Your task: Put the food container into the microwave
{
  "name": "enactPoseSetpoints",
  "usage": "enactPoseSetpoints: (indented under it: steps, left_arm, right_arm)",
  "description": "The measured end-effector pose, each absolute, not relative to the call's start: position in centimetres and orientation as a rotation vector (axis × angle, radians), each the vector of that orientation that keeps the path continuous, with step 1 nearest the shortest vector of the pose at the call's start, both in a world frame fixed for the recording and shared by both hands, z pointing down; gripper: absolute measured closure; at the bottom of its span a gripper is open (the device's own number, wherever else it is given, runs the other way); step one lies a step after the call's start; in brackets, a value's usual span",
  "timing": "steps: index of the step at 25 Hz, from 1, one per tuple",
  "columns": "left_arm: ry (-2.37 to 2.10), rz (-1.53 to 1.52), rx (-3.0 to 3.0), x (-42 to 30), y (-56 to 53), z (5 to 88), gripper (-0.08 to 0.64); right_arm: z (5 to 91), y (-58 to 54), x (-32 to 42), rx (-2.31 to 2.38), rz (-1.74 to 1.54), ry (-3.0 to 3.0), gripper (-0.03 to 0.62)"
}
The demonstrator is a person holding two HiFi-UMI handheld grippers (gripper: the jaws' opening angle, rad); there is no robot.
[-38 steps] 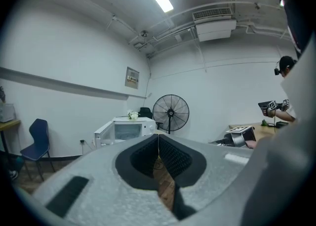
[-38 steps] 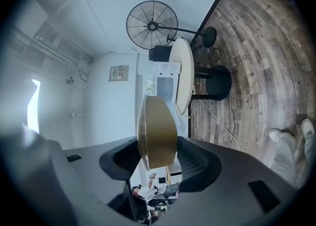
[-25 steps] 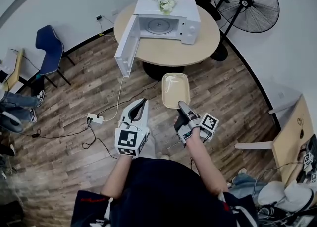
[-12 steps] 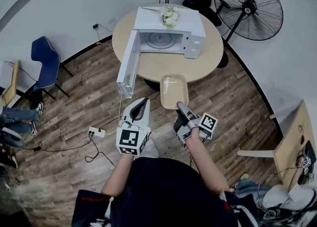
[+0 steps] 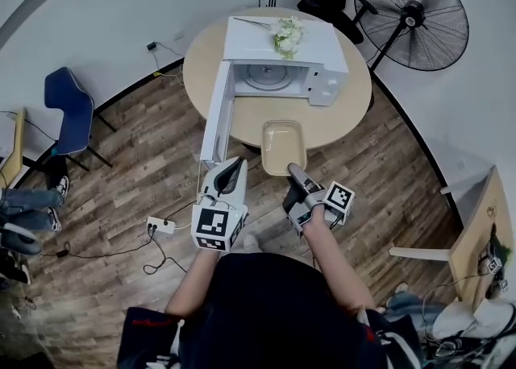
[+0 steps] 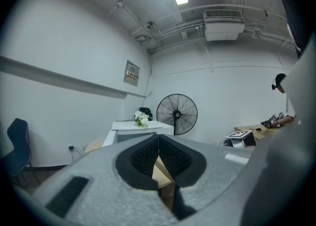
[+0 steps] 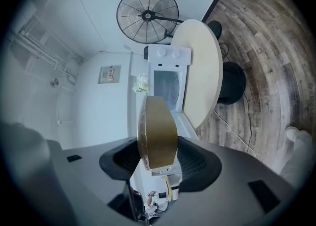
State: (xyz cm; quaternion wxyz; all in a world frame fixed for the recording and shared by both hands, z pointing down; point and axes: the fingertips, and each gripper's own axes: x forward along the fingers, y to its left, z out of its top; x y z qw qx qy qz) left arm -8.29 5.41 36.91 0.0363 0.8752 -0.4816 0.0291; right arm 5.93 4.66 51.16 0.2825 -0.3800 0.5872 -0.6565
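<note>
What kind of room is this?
Probably an office or lab room, not a home kitchen: the microwave sits on a round table, with a pedestal fan and a blue chair nearby.

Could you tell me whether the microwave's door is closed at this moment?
No, the microwave has its door swung wide open to the left in the head view.

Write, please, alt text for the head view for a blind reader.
From above, the right tool holds a beige food container out toward a white microwave, door open, on a round table. The left tool is shut and empty.
</note>
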Motion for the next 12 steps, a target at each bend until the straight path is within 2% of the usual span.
enactPoseSetpoints:
  steps: [12]
  left_arm:
    - [-1.388, 0.121, 2.702, -8.7, 2.3, 38.9, 0.543]
  right_arm:
    - [52.1, 1.3, 4.6, -1.048, -1.754, 1.541, 0.367]
